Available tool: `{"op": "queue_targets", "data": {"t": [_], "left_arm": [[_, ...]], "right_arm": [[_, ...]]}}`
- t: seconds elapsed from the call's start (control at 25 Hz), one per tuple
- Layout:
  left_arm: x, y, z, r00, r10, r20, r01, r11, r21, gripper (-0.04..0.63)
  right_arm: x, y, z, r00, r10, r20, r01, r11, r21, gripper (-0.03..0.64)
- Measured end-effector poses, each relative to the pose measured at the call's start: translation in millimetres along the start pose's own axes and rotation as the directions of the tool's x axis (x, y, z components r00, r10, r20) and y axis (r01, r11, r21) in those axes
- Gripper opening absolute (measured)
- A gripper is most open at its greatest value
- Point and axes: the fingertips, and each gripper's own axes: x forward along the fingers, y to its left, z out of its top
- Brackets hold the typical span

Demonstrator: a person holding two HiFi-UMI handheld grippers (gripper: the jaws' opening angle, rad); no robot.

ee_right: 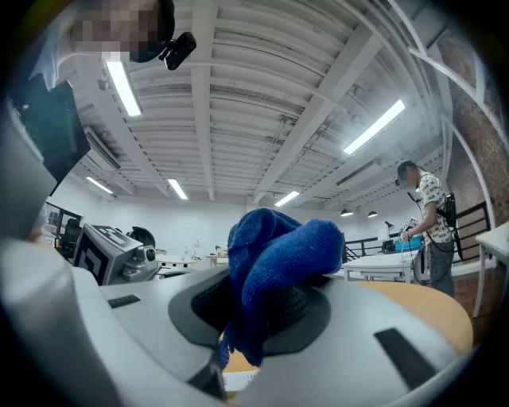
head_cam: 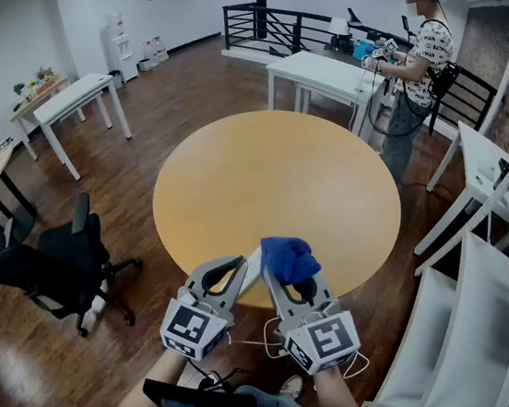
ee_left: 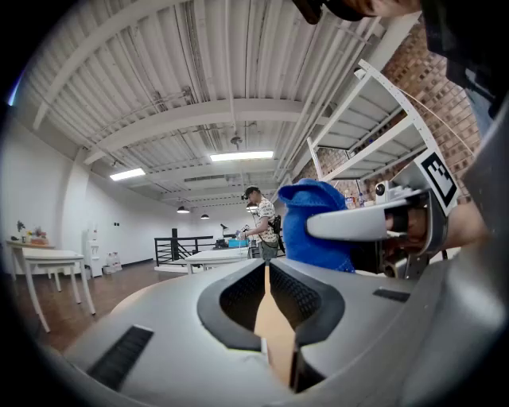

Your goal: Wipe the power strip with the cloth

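The round wooden table [head_cam: 271,186] fills the middle of the head view, its top bare except at the near edge, where I work. White shelving [head_cam: 491,306] runs down the lower right. White desks stand behind: one at upper left [head_cam: 82,95], another at upper centre [head_cam: 321,73], with a black railing [head_cam: 277,23] beyond. A black office chair [head_cam: 53,262] sits at the left on the wood floor. A person [head_cam: 416,55] stands at upper right beside the centre desk, well apart from me.

My left gripper [head_cam: 242,263] is at lower centre with its jaws brought together on nothing; only the tabletop shows through the slit. My right gripper [head_cam: 287,275] is just beside it, clamped on the blue cloth [head_cam: 288,257], which bunches up over the jaw tips and blocks what lies beyond them. A white bar [head_cam: 253,266], apparently the power strip, peeks out between the two grippers at the table's near edge, mostly covered by the cloth.
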Motion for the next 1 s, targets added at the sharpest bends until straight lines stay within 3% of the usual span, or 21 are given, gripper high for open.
{"op": "queue_targets", "data": {"t": [0.16,0.28,0.4,0.48,0.68,0.88,1.0], "left_arm": [[1,9,-29,0.999,-0.015,0.03,0.016,1.0,-0.013,0.058],[0,17,-59,1.0,-0.005,0.006,0.005,0.999,-0.051,0.099],[2,27,-92,1.0,0.022,-0.021,-0.022,0.999,-0.034,0.106],[4,29,-117,0.997,0.033,-0.063,-0.035,0.999,-0.034,0.11],[5,31,-173,0.98,0.058,-0.192,-0.068,0.997,-0.046,0.193],[8,30,-214,0.958,0.046,-0.284,-0.07,0.995,-0.074,0.272],[11,26,-232,0.947,0.047,-0.318,-0.074,0.995,-0.072,0.284]], "right_arm": [[1,-2,-2,1.0,-0.001,-0.005,0.001,1.0,0.0,0.075],[0,-2,-4,1.0,-0.003,-0.009,0.003,1.0,0.002,0.075],[0,-1,-3,1.0,0.001,-0.006,-0.001,1.0,-0.001,0.075],[0,-1,-1,1.0,0.001,-0.003,-0.001,1.0,-0.008,0.075],[-1,-1,-2,1.0,0.003,-0.018,-0.003,1.0,0.004,0.075],[-2,-1,1,0.999,0.0,-0.033,0.0,1.0,-0.01,0.075],[-3,-1,-1,0.999,0.002,-0.046,-0.003,1.0,-0.019,0.075]]}}
